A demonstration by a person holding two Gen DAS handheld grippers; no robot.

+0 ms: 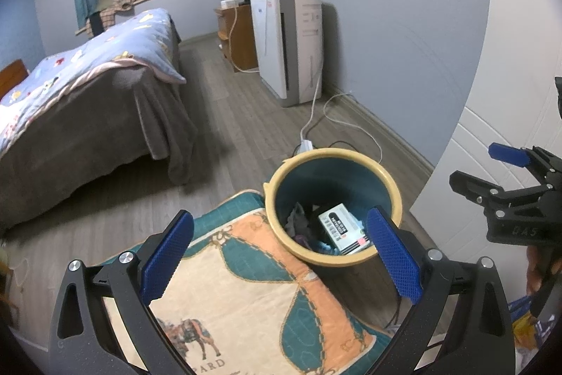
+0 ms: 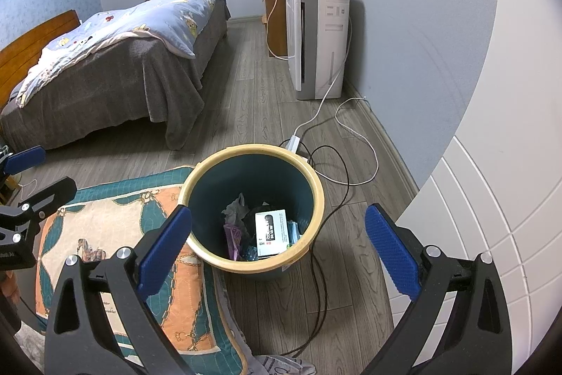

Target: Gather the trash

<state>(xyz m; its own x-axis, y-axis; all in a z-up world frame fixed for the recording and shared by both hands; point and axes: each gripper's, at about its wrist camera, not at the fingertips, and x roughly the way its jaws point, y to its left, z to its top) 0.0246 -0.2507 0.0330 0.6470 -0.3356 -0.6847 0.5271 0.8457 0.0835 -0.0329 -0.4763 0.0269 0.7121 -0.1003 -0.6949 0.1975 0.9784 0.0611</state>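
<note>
A teal trash bin with a yellow rim [image 1: 386, 171] [image 2: 316, 188] stands on the wood floor beside a patterned quilt. Inside lie a white box [image 1: 342, 227] [image 2: 272, 232], grey crumpled paper [image 2: 237, 208] and a purple wrapper [image 2: 232, 239]. My left gripper [image 1: 281, 255] is open and empty, above the quilt and near the bin. My right gripper [image 2: 279, 248] is open and empty, hovering above the bin's near side. The right gripper also shows at the right edge of the left wrist view [image 1: 498, 174]. The left gripper shows at the left edge of the right wrist view [image 2: 24, 178].
A quilt [image 1: 246, 287] [image 2: 105, 234] lies left of the bin. A bed [image 1: 87, 94] [image 2: 123, 58] stands at left. An air purifier [image 1: 291, 44] [image 2: 316, 41] stands by the wall, with cables and a power strip [image 2: 293, 141] behind the bin. A white door [image 2: 491, 217] is at right.
</note>
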